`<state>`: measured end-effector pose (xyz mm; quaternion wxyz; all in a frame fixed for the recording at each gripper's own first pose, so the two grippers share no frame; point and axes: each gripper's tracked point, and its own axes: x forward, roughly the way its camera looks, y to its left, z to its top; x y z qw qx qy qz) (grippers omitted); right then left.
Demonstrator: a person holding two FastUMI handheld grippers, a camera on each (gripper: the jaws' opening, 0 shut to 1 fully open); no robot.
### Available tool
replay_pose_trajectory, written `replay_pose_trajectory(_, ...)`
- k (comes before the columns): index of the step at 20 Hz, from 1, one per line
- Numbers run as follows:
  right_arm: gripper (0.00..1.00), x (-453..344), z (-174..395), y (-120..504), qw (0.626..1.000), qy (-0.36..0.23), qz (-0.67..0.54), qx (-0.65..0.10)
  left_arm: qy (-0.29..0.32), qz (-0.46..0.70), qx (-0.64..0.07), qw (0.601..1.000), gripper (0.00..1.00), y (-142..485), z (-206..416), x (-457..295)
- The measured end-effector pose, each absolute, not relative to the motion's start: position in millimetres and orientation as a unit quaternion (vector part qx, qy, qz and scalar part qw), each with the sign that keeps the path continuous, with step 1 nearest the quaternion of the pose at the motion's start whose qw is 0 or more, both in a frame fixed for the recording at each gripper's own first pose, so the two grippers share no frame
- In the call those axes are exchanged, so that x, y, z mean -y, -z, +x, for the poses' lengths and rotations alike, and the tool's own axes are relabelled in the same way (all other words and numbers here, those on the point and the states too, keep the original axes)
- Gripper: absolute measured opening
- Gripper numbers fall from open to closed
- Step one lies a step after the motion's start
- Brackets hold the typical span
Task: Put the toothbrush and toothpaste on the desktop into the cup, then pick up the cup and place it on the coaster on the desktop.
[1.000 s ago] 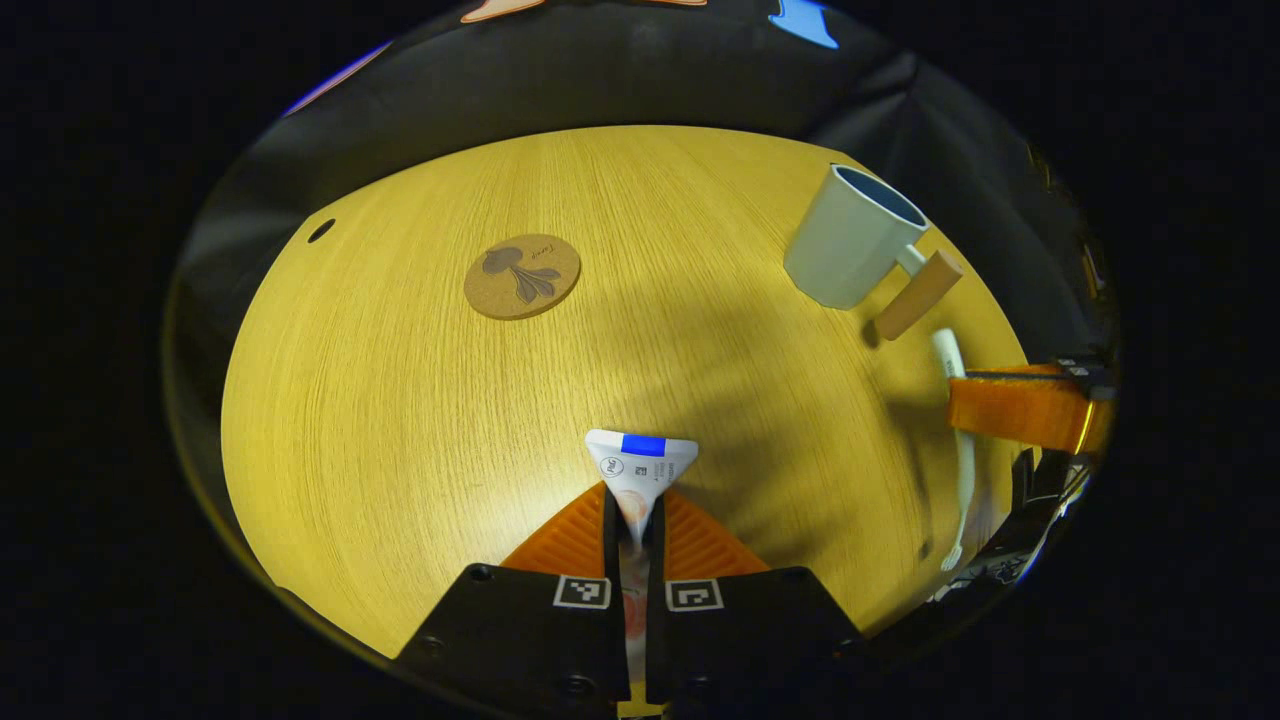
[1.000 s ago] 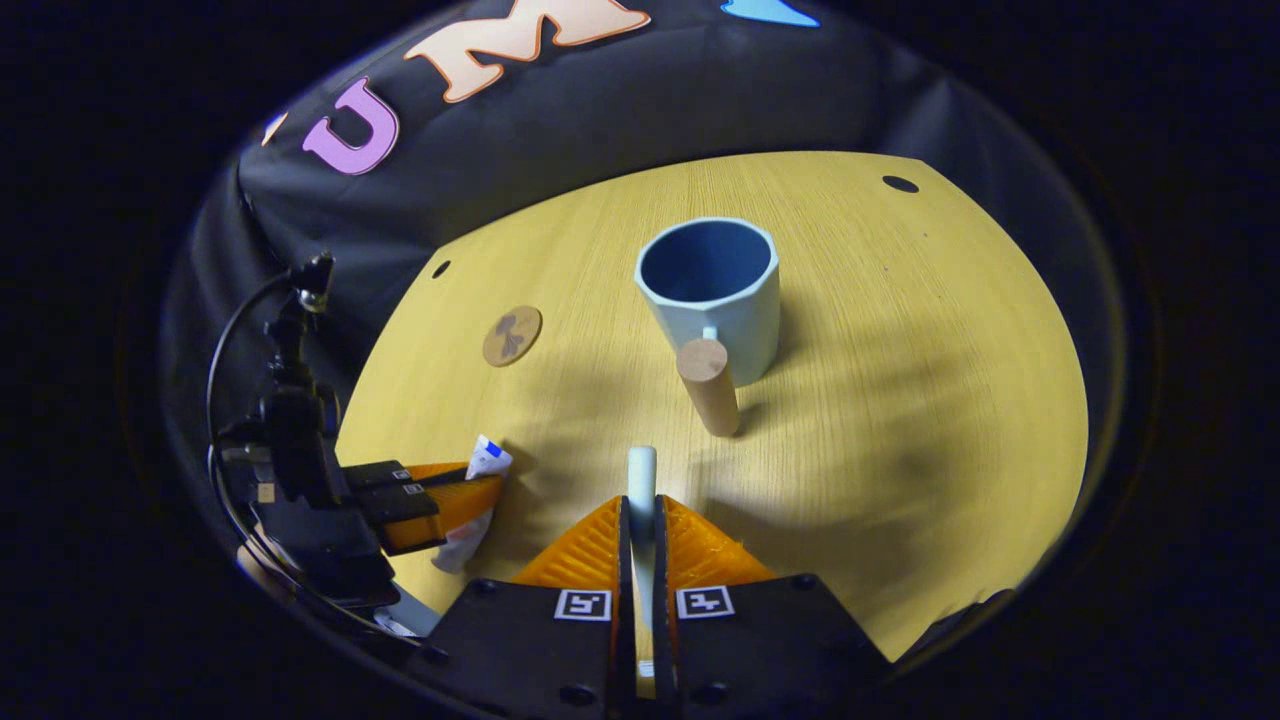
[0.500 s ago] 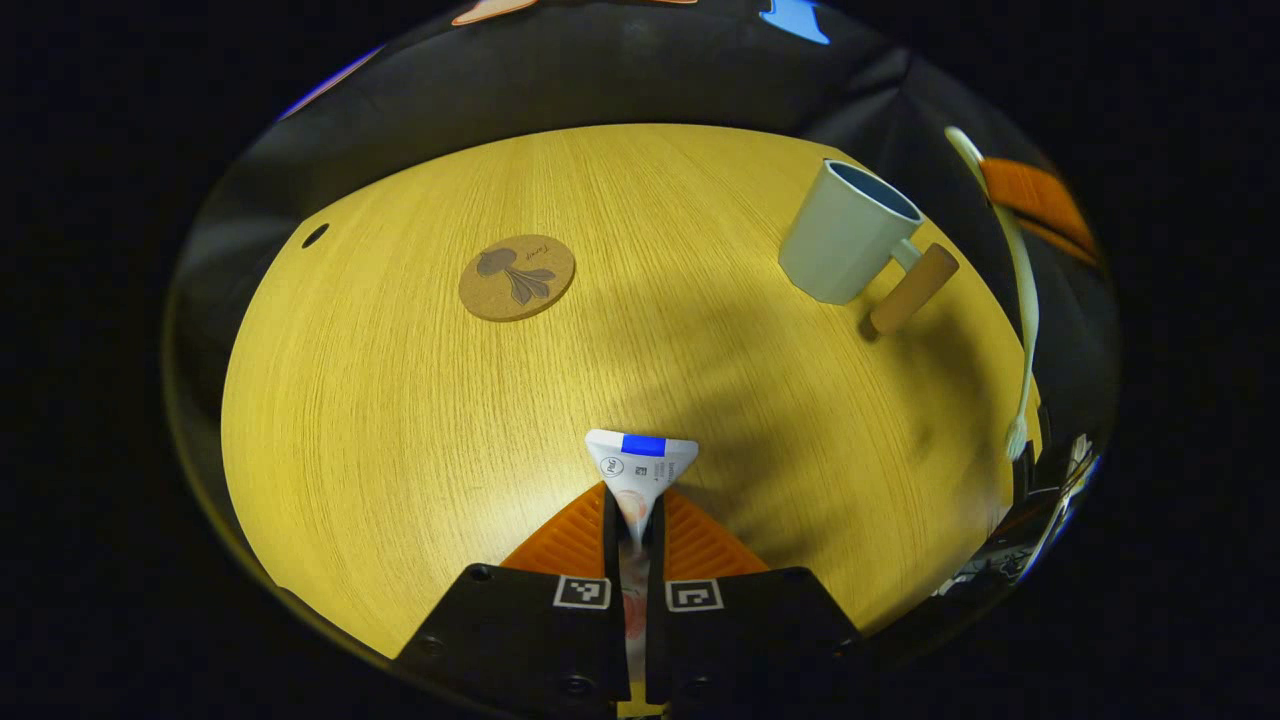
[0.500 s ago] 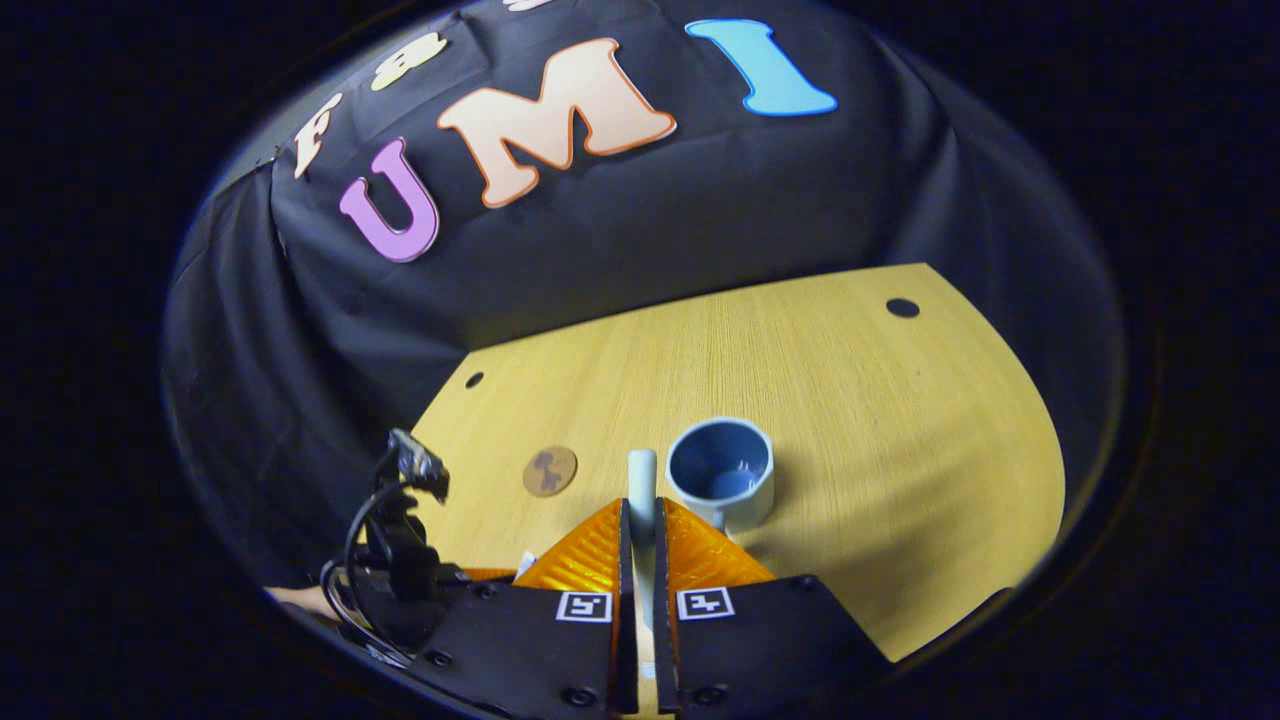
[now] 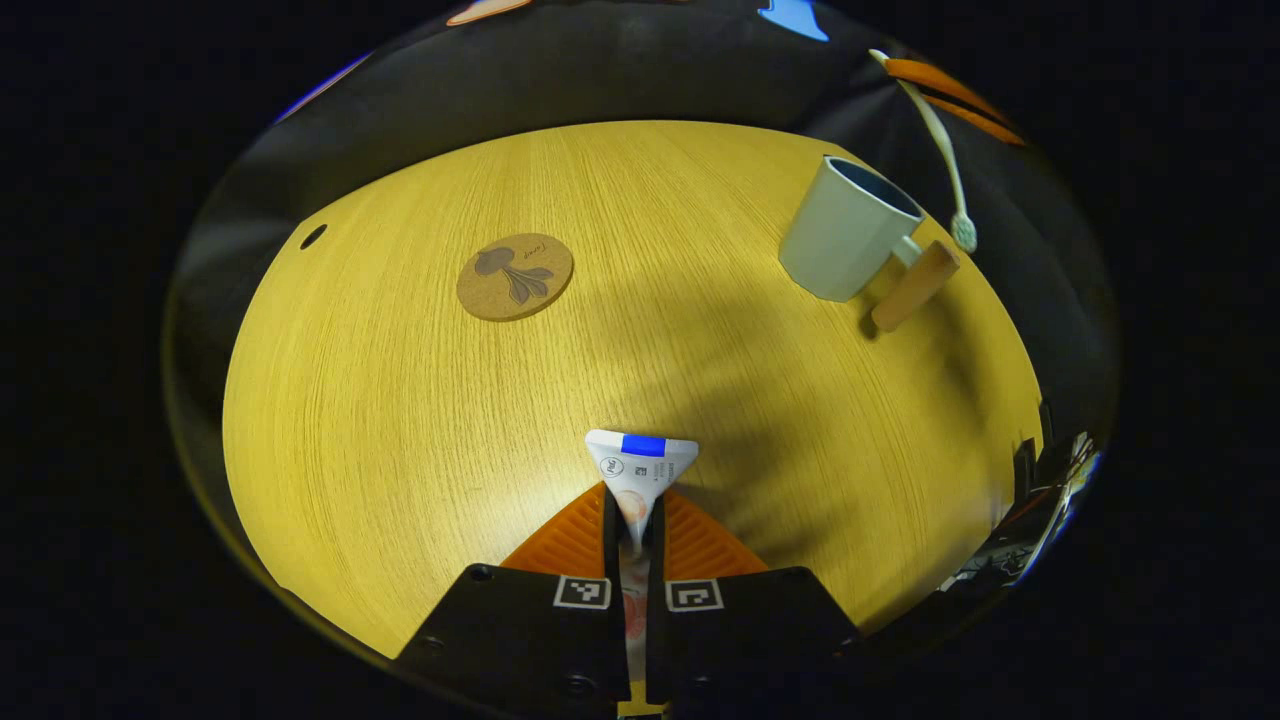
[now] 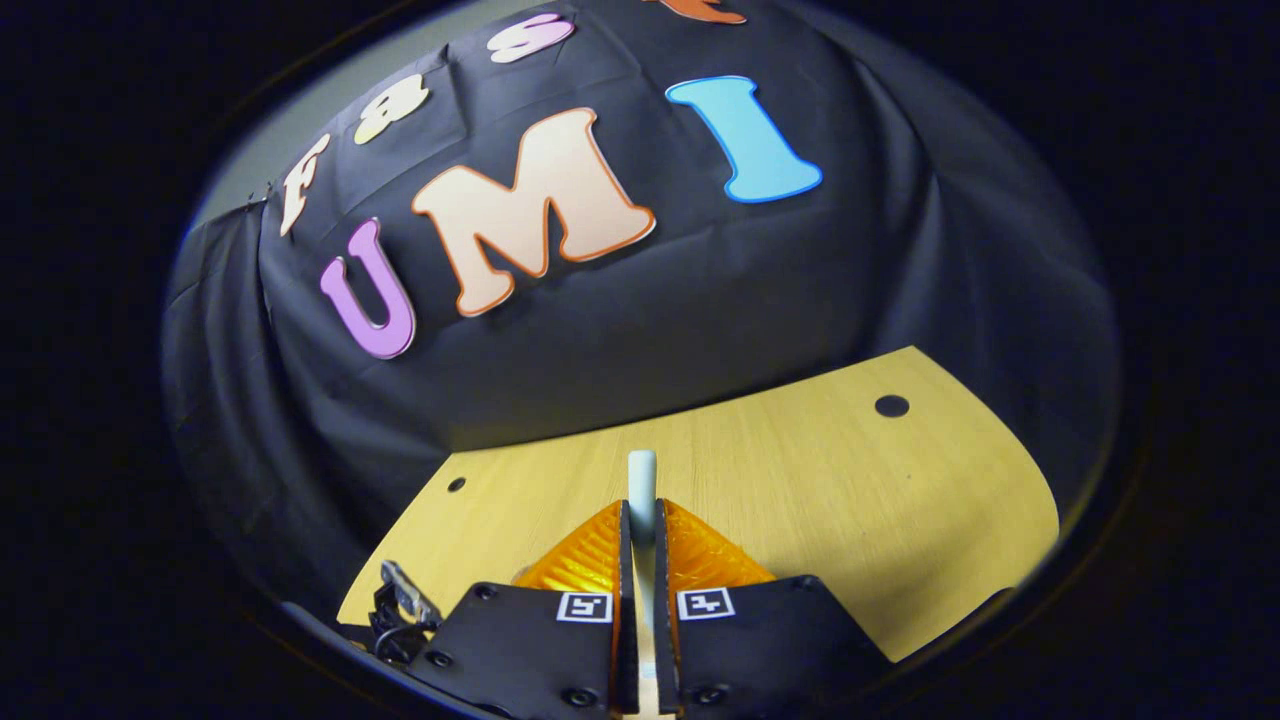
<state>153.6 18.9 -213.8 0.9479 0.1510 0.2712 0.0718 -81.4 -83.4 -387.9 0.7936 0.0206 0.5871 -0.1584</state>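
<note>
My left gripper (image 5: 636,520) is shut on the white toothpaste tube (image 5: 640,465), whose flat crimped end with a blue band sticks out ahead, low over the wooden desktop (image 5: 400,400). The pale cup (image 5: 845,235) with a wooden handle stands at the far right of the left gripper view. The round cork coaster (image 5: 515,277) lies at the far left. My right gripper (image 6: 640,515) is shut on the white toothbrush (image 6: 641,480). In the left gripper view that toothbrush (image 5: 940,140) hangs head down, high beside the cup.
The desktop (image 6: 800,500) has small round holes near its far corners, one hole (image 6: 891,405) at the right and another hole (image 5: 313,236) at the left. Black cloth walls stand close behind the desk. Part of the left gripper's rig (image 6: 400,610) shows low at left.
My right gripper has risen and tilted upward with the toothbrush, carrying it from beside the cup handle to high above the cup's right side. The left gripper and toothpaste have stayed still.
</note>
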Motion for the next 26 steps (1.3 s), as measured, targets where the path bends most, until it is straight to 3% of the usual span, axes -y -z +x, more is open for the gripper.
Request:
replay_pose_trajectory(3,0.09,-8.4,175.2,208.5,0.956,-0.052,0.153,-0.243,0.155,0.021,-0.587,0.794,0.06,388.0,-80.7,83.9)
replay_pose_trajectory(14,0.10,-9.8,183.0,257.4,0.961,-0.043,0.087,-0.260,0.147,0.015,-0.586,0.797,0.06,387.3,-79.8,84.2)
replay_pose_trajectory(17,0.16,-11.5,170.6,263.3,0.958,-0.048,0.082,-0.271,0.150,0.017,-0.586,0.796,0.06,387.5,-79.9,84.5)
replay_pose_trajectory(19,0.28,-13.4,162.4,264.2,0.955,-0.053,0.090,-0.276,0.151,0.019,-0.586,0.795,0.06,387.5,-80.0,84.2)
replay_pose_trajectory(20,0.27,-12.2,159.0,263.3,0.955,-0.053,0.090,-0.279,0.152,0.019,-0.586,0.796,0.06,387.1,-79.1,84.0)
replay_pose_trajectory(24,0.71,-9.0,146.7,256.4,0.955,-0.061,0.091,-0.275,0.150,0.013,-0.581,0.800,0.06,386.4,-78.3,84.5)
replay_pose_trajectory(25,0.92,-4.7,142.1,252.6,0.956,-0.060,0.088,-0.273,0.147,0.011,-0.580,0.801,0.06,386.2,-77.8,84.7)
replay_pose_trajectory(26,0.92,-0.6,138.2,250.8,0.956,-0.058,0.087,-0.274,0.145,0.010,-0.578,0.803,0.06,385.6,-77.5,85.2)
